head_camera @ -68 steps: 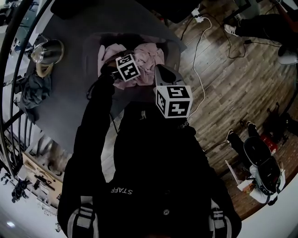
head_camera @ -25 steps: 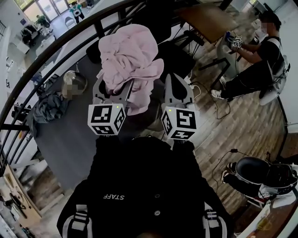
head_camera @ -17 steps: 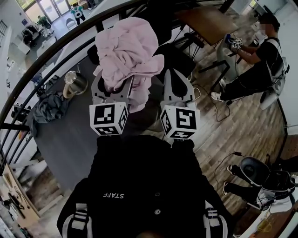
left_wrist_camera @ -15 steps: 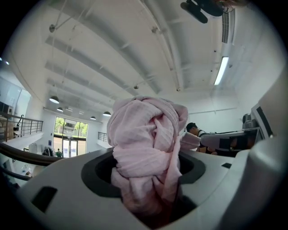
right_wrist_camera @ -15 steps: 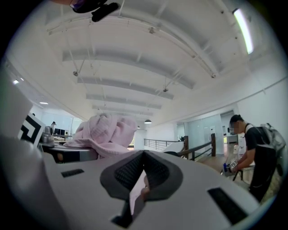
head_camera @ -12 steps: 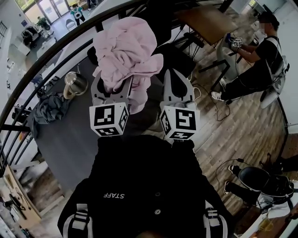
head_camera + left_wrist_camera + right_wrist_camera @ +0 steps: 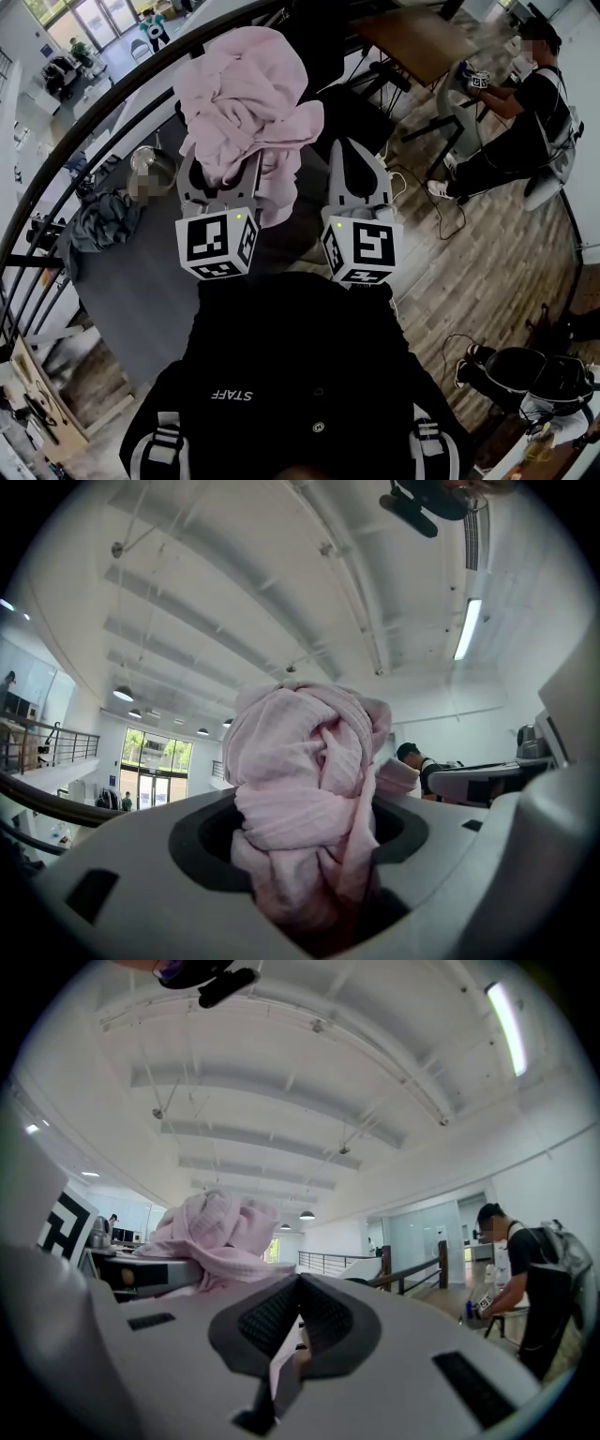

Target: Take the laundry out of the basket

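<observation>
Two jaws of the left gripper (image 7: 305, 855) clamp the crumpled pink knit garment (image 7: 300, 752), held high at upper centre-left in head view, probably to clear the unseen basket. Right gripper (image 7: 298, 1288) sits pinched, empty, beside it. Below: dark grey tabletop (image 7: 131, 281), plank wood floor (image 7: 487, 244), curved black railing (image 7: 56, 159).

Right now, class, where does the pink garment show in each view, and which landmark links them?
Head view: pink garment, upper left of centre.
Left gripper view: pink garment at centre, clamped between the jaws.
Right gripper view: pink garment left of centre.
Shared landmark: person in black, on the right everywhere.
</observation>
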Available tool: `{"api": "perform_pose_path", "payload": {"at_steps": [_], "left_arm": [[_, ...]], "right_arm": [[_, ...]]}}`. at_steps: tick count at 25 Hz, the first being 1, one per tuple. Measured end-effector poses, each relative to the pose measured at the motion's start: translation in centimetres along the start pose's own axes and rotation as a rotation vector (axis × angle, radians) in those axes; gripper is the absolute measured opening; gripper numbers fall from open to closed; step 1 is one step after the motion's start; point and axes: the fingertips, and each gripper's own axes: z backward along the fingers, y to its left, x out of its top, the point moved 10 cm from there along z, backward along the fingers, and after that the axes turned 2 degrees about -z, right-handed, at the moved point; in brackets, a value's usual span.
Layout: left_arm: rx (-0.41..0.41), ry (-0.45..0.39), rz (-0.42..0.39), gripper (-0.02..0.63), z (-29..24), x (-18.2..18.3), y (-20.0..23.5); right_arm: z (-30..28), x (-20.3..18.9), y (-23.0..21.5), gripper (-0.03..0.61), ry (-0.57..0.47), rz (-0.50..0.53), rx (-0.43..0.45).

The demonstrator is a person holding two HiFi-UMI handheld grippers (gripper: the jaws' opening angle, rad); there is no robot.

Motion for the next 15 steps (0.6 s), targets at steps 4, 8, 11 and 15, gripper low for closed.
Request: {"api": "perform_pose_path", "payload": {"at_steps": [4, 8, 11, 15], "left_arm": [[0.008, -0.007, -0.005, 0.318, 0.07, 0.24, -0.42], [0.016, -0.009, -0.007, 0.318, -0.01, 0.18, -0.30], [0.019, -0.005, -0.009, 0.319, -0.01, 0.13, -0.09], [0.020, -0.001, -0.005, 0.321, 0.02, -0.06, 0.09]], "right_arm": [[0.20, -0.03, -0.34, 0.014, -0.005, 0.000, -0.002], [0.06, -0.19, -0.13, 0.014, -0.007, 0.004, -0.003], [-0.03, -0.22, 0.20, 0.014, -0.007, 0.006, -0.004], [-0.01, -0.35, 0.27, 0.014, -0.008, 0.006, -0.009]]}}
